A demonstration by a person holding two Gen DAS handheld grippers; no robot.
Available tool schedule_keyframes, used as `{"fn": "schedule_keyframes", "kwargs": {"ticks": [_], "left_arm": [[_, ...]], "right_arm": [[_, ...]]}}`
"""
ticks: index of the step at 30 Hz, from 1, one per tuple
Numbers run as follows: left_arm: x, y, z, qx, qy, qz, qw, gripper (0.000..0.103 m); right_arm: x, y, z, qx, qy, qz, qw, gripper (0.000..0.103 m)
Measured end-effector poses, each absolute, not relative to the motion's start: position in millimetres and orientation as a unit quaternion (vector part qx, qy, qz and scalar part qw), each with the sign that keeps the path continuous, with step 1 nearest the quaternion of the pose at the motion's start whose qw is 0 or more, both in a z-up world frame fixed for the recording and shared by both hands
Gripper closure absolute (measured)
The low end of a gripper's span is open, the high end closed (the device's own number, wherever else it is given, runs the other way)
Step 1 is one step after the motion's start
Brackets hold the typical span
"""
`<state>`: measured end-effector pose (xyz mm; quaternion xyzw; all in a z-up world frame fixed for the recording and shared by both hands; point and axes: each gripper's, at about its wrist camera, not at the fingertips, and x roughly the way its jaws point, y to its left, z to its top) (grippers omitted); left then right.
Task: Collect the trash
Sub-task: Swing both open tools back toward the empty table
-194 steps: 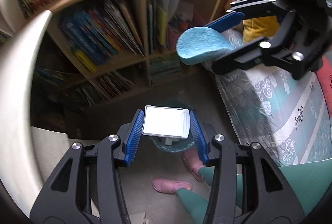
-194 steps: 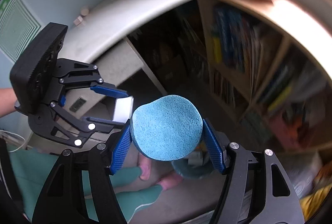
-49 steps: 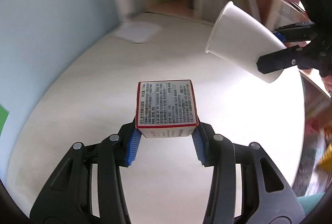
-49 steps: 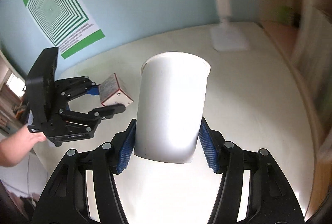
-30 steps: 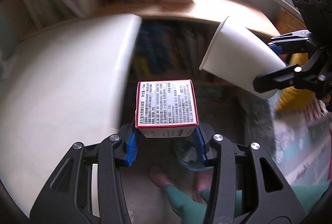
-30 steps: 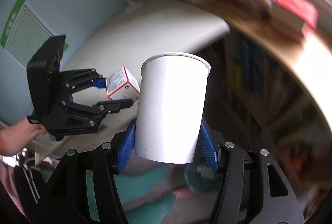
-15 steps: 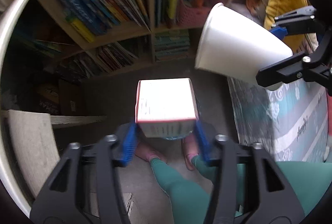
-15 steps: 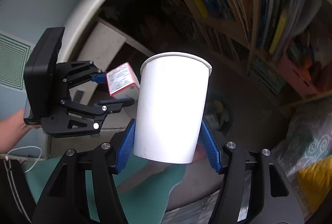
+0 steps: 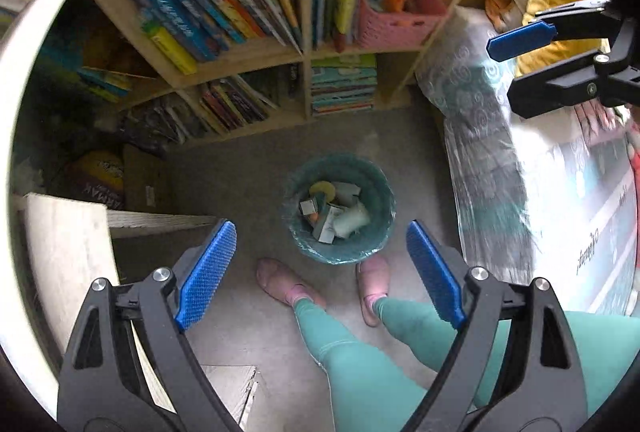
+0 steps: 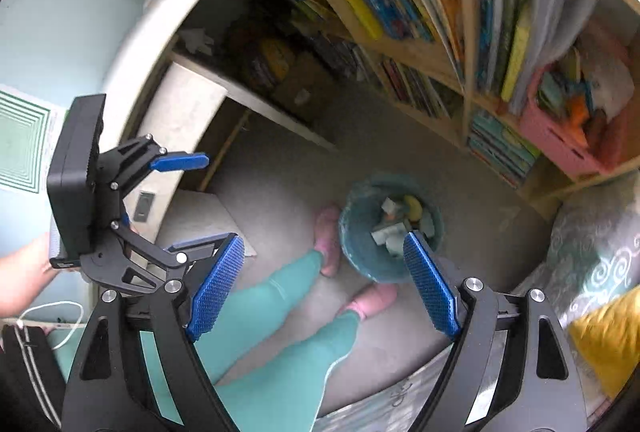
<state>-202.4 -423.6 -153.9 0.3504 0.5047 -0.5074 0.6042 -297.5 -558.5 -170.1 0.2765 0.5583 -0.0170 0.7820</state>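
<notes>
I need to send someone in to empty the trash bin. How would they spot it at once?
Find the wooden bookshelf full of picture books; on the grey floor before it, beside the bed, stands the bin. It is the only round teal tub there, lined with a bag, with scraps inside and pink slippers at its edge.

Both wrist views look steeply down—share floor bin [image 9: 340,207] [image 10: 390,228].

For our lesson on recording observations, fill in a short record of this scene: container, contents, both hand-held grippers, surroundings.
container: teal bin on the floor, in front of the person's pink slippers
contents: white cup, cartons, a yellow piece
left hand-held gripper: jaws opening, nothing between them
right hand-held gripper: jaws opening, nothing between them
surroundings: bookshelf behind, bed to the right in the left wrist view
</notes>
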Motion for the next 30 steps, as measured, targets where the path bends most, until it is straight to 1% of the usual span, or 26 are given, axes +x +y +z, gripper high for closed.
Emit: {"fn": "schedule_keyframes", "kwargs": {"ticks": [4,5,7,9,12,16,23,26,30], "left_arm": [[-187.1,-406.9,-128.3,0.316,0.504,-0.474,0.65,0.017],[-181.2,-399.9,-120.4,0.305,0.504,-0.46,0.665,0.013],[-168.9,-382.8,-102.7,0.276,0.501,-0.434,0.696,0.012],[-156.9,-363.7,-86.4,0.249,0.499,-0.41,0.722,0.009],[-133.7,-320.6,-59.4,0.202,0.488,-0.353,0.772,0.008],[-107.1,-261.7,-39.8,0.148,0.489,-0.286,0.81,0.007],[-77.3,-140.5,-19.5,0.077,0.484,-0.14,0.86,0.007],[-72.1,-88.2,-16.9,0.045,0.482,-0.078,0.871,0.007],[-73.3,-23.9,-18.8,-0.002,0.48,-0.004,0.877,0.007]], "right_arm": [[-274.5,-546.6,-145.4,0.256,0.547,0.016,0.797,0.021],[-267.0,-542.5,-139.2,0.249,0.544,0.025,0.801,0.021],[-248.1,-529.5,-122.0,0.234,0.536,0.052,0.81,0.02],[-225.3,-511.2,-102.7,0.209,0.526,0.081,0.82,0.019],[-190.7,-480.2,-76.2,0.175,0.511,0.121,0.833,0.018],[-143.6,-428.9,-52.8,0.13,0.492,0.18,0.842,0.016],[-70.2,-318.7,-41.9,0.073,0.476,0.275,0.832,0.016],[-48.6,-276.1,-45.5,0.067,0.477,0.309,0.82,0.016],[-23.2,-211.7,-53.1,0.032,0.481,0.351,0.803,0.016]]}}
